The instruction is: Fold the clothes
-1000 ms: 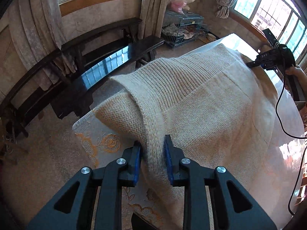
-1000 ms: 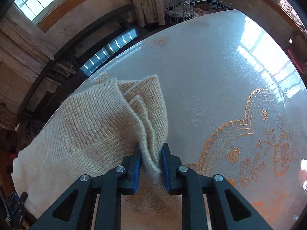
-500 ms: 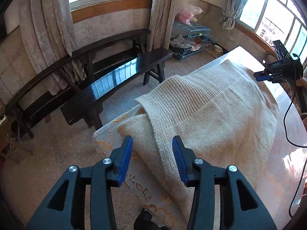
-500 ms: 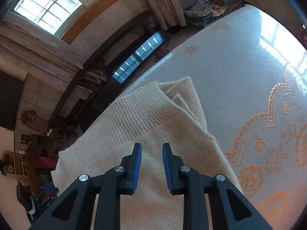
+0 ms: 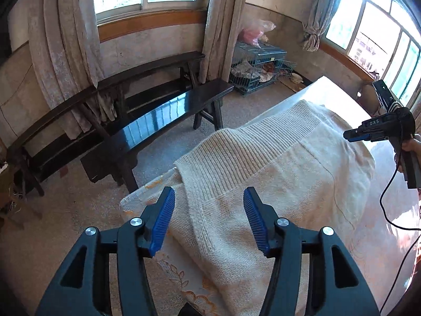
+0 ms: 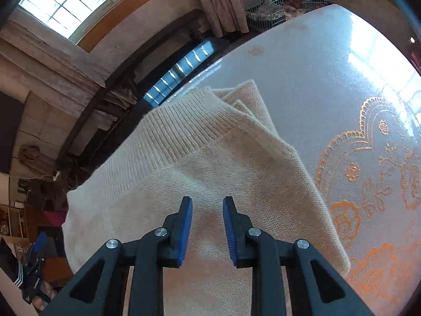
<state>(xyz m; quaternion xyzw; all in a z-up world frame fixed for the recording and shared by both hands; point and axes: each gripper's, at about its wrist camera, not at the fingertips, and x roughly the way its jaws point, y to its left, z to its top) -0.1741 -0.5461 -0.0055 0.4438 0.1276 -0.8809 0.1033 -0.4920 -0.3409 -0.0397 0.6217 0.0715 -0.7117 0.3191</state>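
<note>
A cream, chunky-knit sweater (image 5: pixel 276 173) lies folded on my counter (image 6: pixel 329 79), which is covered by a glossy white cloth with orange lace-like flower patterns. In the view from my left hand, the sweater reaches the counter's near corner, and its ribbed hem band runs along the edge that faces a dark, polished wooden bench (image 5: pixel 158 115) standing on the floor beyond. In the view from my right hand, the same sweater (image 6: pixel 210 184) shows layered folds bunched at its far end, with bare patterned cloth to the right of it.

My left tongs (image 5: pixel 209 217) hover above the sweater near that corner; their blue-padded jaws are opening, standing wide apart, with knit fabric showing below the gap but not pressed by either pad. My right tongs (image 6: pixel 207 230) hang over the flat middle of the sweater, their jaws only narrowly parted and gripping nothing. From the left view, the right tongs (image 5: pixel 350 135) also appear at the far side of the counter, held by a hand (image 5: pixel 410 148) and trailing a black cable (image 5: pixel 386 197).
</note>
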